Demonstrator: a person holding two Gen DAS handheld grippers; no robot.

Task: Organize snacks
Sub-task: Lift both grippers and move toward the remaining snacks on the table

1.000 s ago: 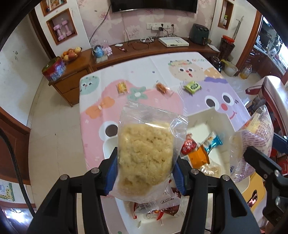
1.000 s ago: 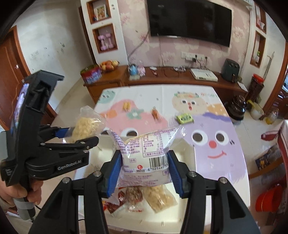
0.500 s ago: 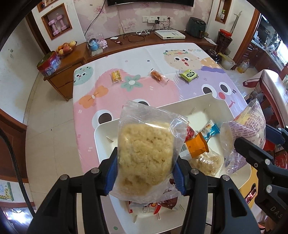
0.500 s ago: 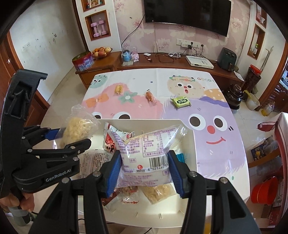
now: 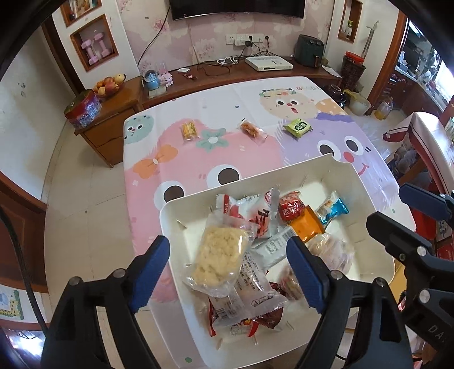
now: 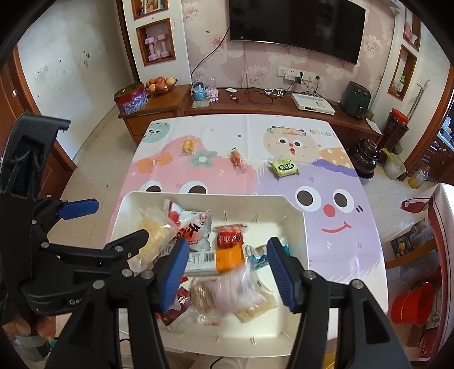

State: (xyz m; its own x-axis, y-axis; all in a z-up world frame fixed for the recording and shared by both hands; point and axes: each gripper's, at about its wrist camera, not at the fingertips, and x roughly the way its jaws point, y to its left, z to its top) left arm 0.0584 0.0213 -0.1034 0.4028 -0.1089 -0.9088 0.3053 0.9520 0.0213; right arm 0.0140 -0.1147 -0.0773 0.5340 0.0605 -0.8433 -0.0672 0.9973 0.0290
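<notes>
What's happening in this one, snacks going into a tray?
Yes. A person holds both grippers over the white tray. The left gripper is opening, and the rice-crisp packet lies free on the pile. The right gripper is opening too, with a blurred purple-printed packet dropping below it. Three snacks, including a green packet, remain on the tablecloth.

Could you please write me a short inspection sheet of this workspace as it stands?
Surface: table under a cartoon cloth.
Job's things: white tray at the near edge, full of wrapped snacks; rice cracker pack on the pile; three snacks outside: yellow, orange, green.
Clutter: nothing seen.
Grippers: left gripper and right gripper above the tray, both opening, pads touching nothing.
Cables: wires on the sideboard.
Surroundings: television, fruit bowl, red bucket.
</notes>
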